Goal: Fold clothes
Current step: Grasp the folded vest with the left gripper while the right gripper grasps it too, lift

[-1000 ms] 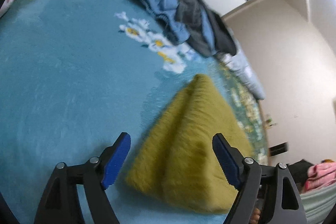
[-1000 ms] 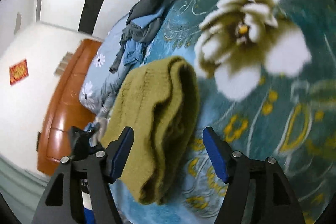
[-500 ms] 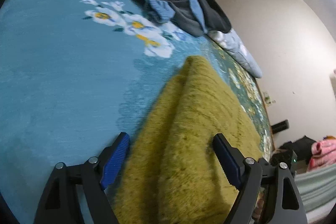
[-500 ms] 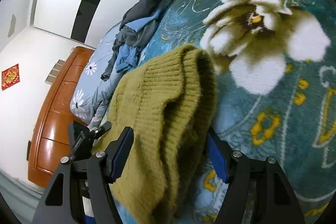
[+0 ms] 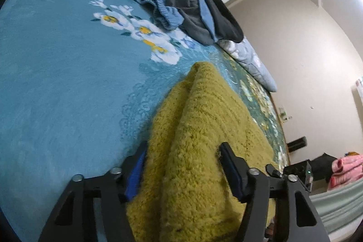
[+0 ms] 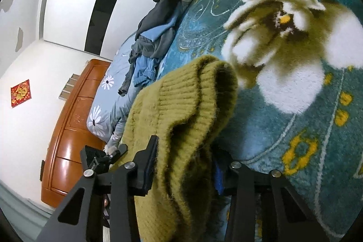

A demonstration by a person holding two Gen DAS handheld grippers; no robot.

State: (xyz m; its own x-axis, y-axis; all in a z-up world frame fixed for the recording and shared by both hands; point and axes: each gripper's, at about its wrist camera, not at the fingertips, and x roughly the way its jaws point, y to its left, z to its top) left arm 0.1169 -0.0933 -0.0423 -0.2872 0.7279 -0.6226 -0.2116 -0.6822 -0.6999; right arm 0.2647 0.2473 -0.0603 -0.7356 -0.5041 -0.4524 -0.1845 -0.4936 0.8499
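A folded olive-yellow fuzzy sweater [image 5: 204,128] lies on a teal flowered blanket [image 5: 56,83]. My left gripper [image 5: 181,158] has closed on one end of the sweater, with the thick folded fabric pinched between its fingers. My right gripper [image 6: 185,151] has closed on the other end of the sweater [image 6: 188,110], near its ribbed hem, with fabric bunched between the fingers. The left gripper's body [image 6: 99,158] shows at the sweater's far end in the right wrist view.
A heap of blue and dark grey clothes [image 5: 181,1] lies at the blanket's far edge on a pale blue floral duvet [image 6: 106,106]. A wooden headboard [image 6: 68,140] stands behind. A pink cloth [image 5: 344,167] lies off the bed at the right.
Both grippers moved forward onto the sweater's ends and their fingers closed in on the fabric. The sweater now fills the gap between each pair of fingers.
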